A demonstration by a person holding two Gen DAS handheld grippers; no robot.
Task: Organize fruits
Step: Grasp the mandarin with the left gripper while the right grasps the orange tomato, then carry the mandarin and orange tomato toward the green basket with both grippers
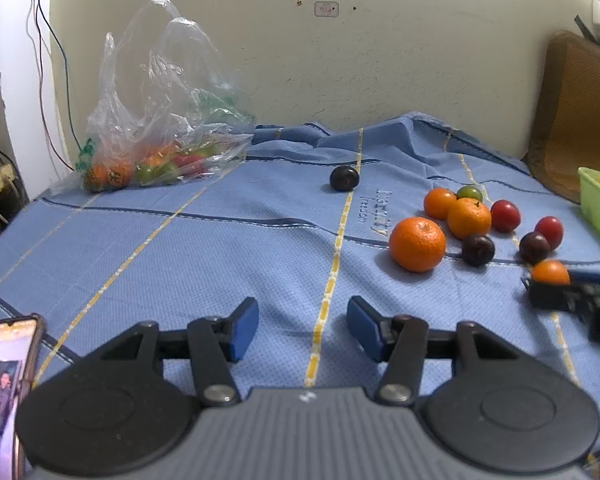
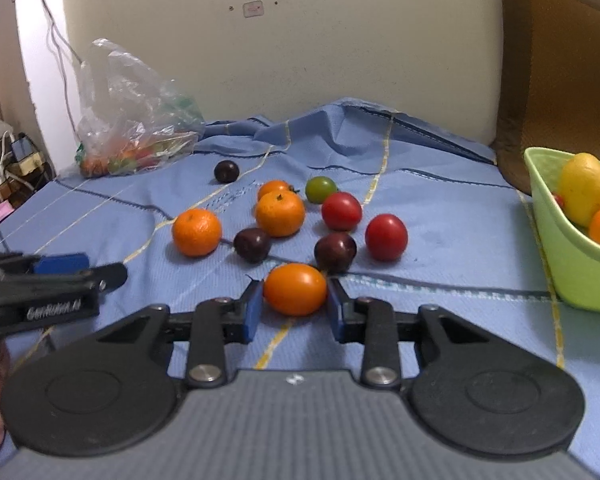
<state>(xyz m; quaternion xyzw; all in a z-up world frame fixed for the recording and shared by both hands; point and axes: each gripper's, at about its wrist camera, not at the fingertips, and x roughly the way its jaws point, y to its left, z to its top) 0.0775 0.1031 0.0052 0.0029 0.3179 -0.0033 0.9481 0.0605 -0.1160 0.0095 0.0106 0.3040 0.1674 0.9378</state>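
My right gripper point(image 2: 295, 304) is shut on an orange tomato point(image 2: 295, 289), with a blue pad touching each side, low over the blue cloth point(image 2: 440, 240). Behind it lie mandarins point(image 2: 196, 232), dark plums point(image 2: 335, 251), red tomatoes point(image 2: 386, 237) and a green one point(image 2: 320, 189). A green basket point(image 2: 560, 256) at the right holds a yellow fruit and a mandarin. My left gripper point(image 1: 302, 328) is open and empty over bare cloth point(image 1: 180, 248), left of the fruit cluster point(image 1: 417, 244). In the left wrist view the right gripper point(image 1: 560, 292) shows with the orange tomato point(image 1: 550, 272).
A clear plastic bag point(image 1: 156, 128) with more fruit lies at the back left by the wall. One dark plum point(image 1: 344, 178) sits alone mid-cloth. A phone point(image 1: 4, 380) is at the lower left. A brown cushion point(image 2: 560, 72) stands behind the basket.
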